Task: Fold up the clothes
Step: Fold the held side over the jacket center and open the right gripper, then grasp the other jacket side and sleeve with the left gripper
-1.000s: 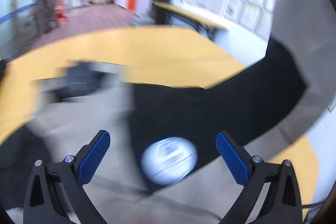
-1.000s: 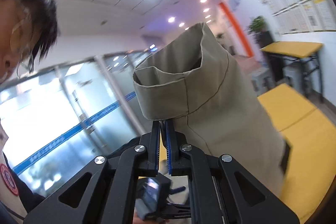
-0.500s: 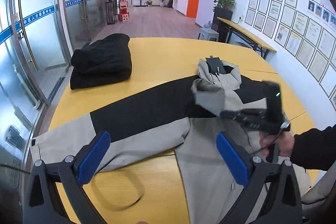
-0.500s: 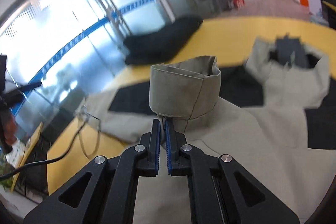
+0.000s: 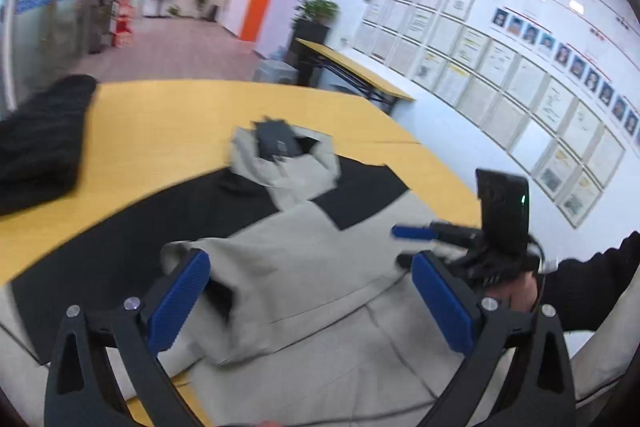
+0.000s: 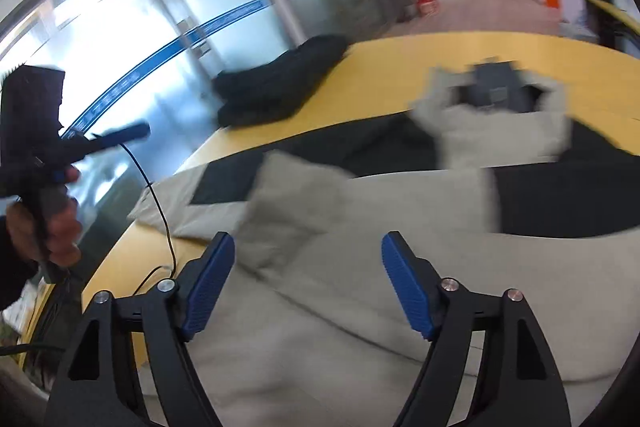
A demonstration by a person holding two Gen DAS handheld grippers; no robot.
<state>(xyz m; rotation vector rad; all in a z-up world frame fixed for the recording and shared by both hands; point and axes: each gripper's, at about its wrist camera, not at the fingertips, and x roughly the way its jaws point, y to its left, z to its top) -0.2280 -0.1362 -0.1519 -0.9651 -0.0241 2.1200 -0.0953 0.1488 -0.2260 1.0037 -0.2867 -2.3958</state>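
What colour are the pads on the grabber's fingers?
Blue, ribbed pads on black arms; clearest in the right wrist view.

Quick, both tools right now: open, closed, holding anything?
Left tool: open, holding nothing, over the jacket.
Right tool: jaws opening, nothing between them, sleeve lying on the jacket.

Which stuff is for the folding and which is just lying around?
For the folding:
- beige and black jacket, spread on the yellow table
- left gripper, open
- right gripper, jaws opening, nothing between them

Just lying around:
- black folded garment
- black cable
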